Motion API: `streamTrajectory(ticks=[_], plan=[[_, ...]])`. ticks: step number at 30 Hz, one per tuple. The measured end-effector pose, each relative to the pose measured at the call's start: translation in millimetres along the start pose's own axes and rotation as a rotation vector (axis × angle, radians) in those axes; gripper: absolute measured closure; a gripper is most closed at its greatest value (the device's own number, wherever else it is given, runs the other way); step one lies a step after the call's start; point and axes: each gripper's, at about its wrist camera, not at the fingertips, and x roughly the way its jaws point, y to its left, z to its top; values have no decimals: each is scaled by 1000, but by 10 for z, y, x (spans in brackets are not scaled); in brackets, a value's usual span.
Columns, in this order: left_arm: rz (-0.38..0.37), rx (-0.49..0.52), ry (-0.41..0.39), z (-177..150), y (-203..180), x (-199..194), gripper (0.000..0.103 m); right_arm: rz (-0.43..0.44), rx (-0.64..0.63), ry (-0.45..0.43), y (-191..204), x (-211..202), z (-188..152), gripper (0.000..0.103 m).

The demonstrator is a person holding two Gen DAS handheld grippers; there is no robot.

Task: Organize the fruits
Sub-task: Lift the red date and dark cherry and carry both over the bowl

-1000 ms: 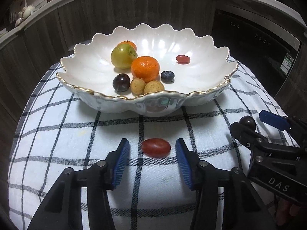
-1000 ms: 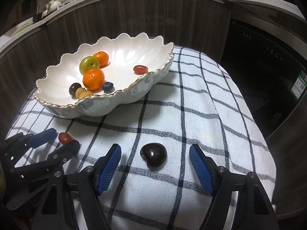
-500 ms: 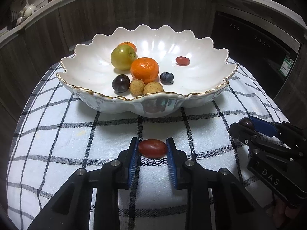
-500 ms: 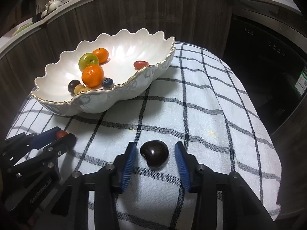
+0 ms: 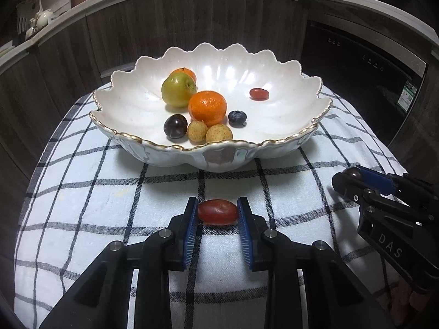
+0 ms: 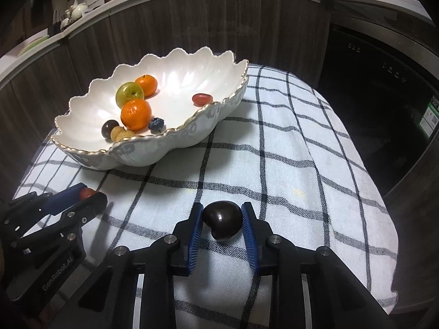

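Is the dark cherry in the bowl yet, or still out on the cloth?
Out. The dark cherry sits on the checked cloth, in front of the white bowl, pinched by the right gripper.

Each gripper is matte black plastic with 2 angular fingers lined with ribbed blue pads [image 5: 190, 233]. Round silver screws [image 6: 170, 238] mark the finger pivots. The right gripper [image 5: 354, 176] carries white lettering "DAS" (partly cut off); the left gripper [image 6: 87, 193] reads "GenRobot.AI".
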Motion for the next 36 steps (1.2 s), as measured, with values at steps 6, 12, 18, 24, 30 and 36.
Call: streamTrajectory(ticks=[6, 12, 18, 24, 30, 36], plan=[[-1, 0, -17, 18, -1, -116, 74, 0, 0, -19, 8, -95, 25, 73], [0, 1, -43, 49, 4, -260, 74, -1, -7, -50, 34, -227, 63, 73], [3, 0, -64, 75, 13, -384, 74, 0, -13, -78, 60, -349, 104, 73], [10, -4, -88, 106, 30, -505, 74, 1, -21, -107, 96, -465, 147, 73], [15, -10, -111, 146, 72, -611, 74, 2, -27, -132, 134, -571, 197, 73], [27, -22, -130, 210, 135, -673, 74, 5, -35, -153, 177, -643, 269, 73]])
